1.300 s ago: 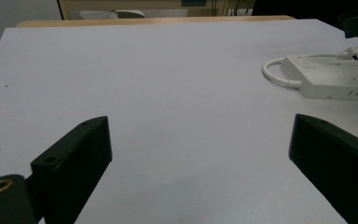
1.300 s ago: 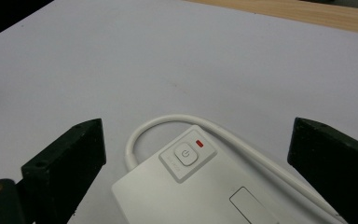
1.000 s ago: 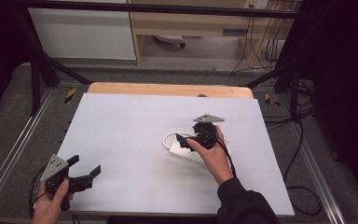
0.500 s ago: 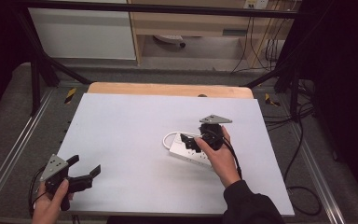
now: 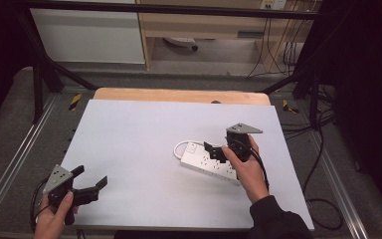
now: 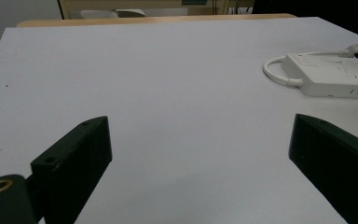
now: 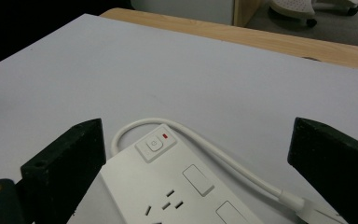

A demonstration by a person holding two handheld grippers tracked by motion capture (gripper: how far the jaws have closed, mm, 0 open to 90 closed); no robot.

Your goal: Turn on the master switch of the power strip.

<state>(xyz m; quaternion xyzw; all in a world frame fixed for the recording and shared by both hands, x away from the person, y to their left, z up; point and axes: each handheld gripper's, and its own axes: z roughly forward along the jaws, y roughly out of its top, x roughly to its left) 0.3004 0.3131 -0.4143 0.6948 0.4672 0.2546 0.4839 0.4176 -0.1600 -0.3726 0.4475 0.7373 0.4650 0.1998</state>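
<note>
I hold my right gripper [image 5: 214,152] just above the white plastic power strip [image 5: 205,160], which lies flat on the pale grey table top [image 5: 139,134] a little to the four o'clock side of the table's middle. Its black jaws stand wide apart and grip nothing. In the right gripper view the strip [image 7: 168,186] sits low between those two jaws, its end with the square switch and small red light pointing toward twelve o'clock. The strip's white cord [image 7: 205,151] loops out from that end, curves round and runs back along the strip toward five o'clock, ending at a white plug [image 7: 317,212] that lies on the table beside the strip.

My left gripper [image 5: 90,183] is well apart from all this, low at the seven o'clock corner of the table in the high view, its jaws pointing toward three o'clock. They too are spread wide with nothing between them. In the left gripper view the bare table stretches ahead of the jaws, and the strip [image 6: 333,77] lies far off at about two o'clock, its cord [image 6: 277,72] curling at its near end.

A strip of light wooden board [image 5: 179,95] shows along the far edge of the table at twelve o'clock.
</note>
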